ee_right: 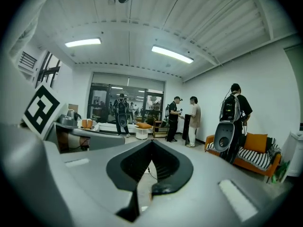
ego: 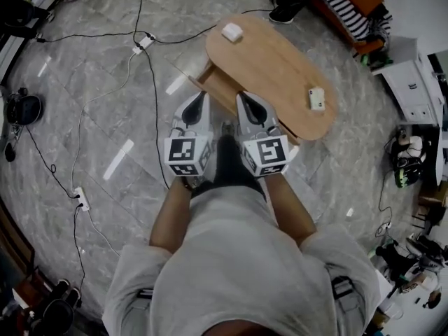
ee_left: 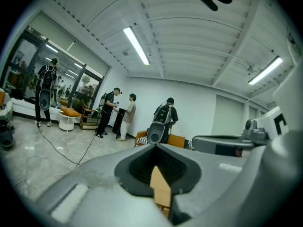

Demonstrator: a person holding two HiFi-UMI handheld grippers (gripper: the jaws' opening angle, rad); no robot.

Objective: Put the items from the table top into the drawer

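Wood-toned oval table (ego: 273,68) stands on a grey marble-patterned floor (ego: 91,117), seen from above by a person in a pale shirt. Two small white items lie on the table top, well apart. One white block (ego: 232,32) sits at the table's far end. A second white item (ego: 316,98) sits near the table's opposite, nearer end, close to its edge. A drawer (ego: 204,80) stands pulled out from the table's long side facing the person, and its wooden inside looks bare.

The left gripper (ego: 201,98) and the right gripper (ego: 245,98) are held side by side, both pointing at the table's drawer side, their tips over the drawer. Each carries a cube with black-and-white markers. In its own view the left gripper (ee_left: 154,145) has its jaw tips pressed together and holds nothing; a sliver of wood shows through the slit below the tips. The right gripper (ee_right: 151,142) is likewise closed and empty, with floor showing through its slit.

Black cables (ego: 150,82) and a white power strip (ego: 143,43) lie on the floor beside the table. Beyond the table, several people (ee_right: 191,121) stand near an orange sofa (ee_right: 258,150).
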